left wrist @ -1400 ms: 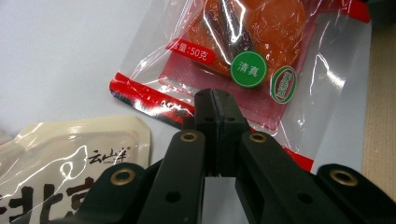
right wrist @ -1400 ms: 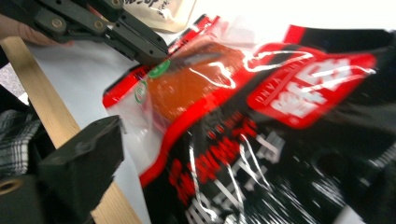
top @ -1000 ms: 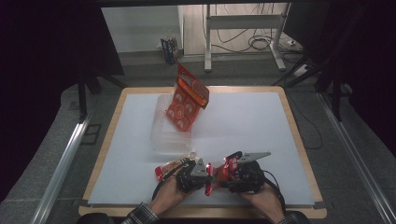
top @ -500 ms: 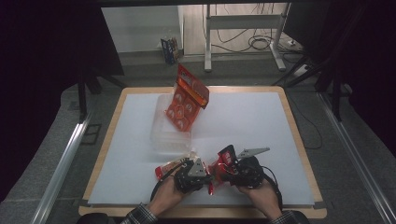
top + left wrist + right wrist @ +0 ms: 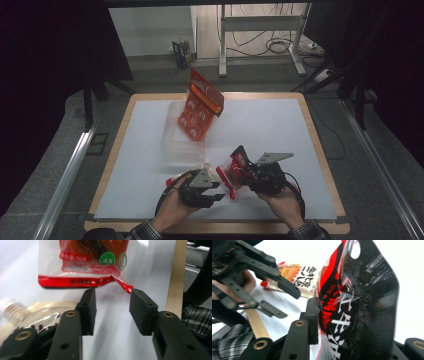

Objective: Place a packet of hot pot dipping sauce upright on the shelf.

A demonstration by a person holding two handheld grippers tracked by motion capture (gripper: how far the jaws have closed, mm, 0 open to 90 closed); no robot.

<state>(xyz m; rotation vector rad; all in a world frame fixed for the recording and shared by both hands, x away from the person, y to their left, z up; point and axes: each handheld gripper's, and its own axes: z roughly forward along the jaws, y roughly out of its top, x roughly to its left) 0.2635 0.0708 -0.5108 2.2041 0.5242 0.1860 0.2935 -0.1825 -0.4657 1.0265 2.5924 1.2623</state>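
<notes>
White sheet (image 5: pixel 270 135) on wood-rimmed table (image 5: pixel 320 145); dark room. Left gripper (image 5: pixel 112 306) opening, empty; right gripper (image 5: pixel 352 322) pinching red-black packet (image 5: pixel 362 302).

Heads up, in your right gripper view the red-and-black packet (image 5: pixel 359 302) covers the far pad of your right hand-held gripper (image 5: pixel 352 322) and runs off the frame at 6 o'clock. In the left gripper view the sauce packet (image 5: pixel 85 262) is cut off at 12, and the white pouch (image 5: pixel 37 312) sits half behind the jaw at 9.

White-topped table (image 5: pixel 280 130); clear tray (image 5: pixel 181 145), pouch (image 5: pixel 37 312).
</notes>
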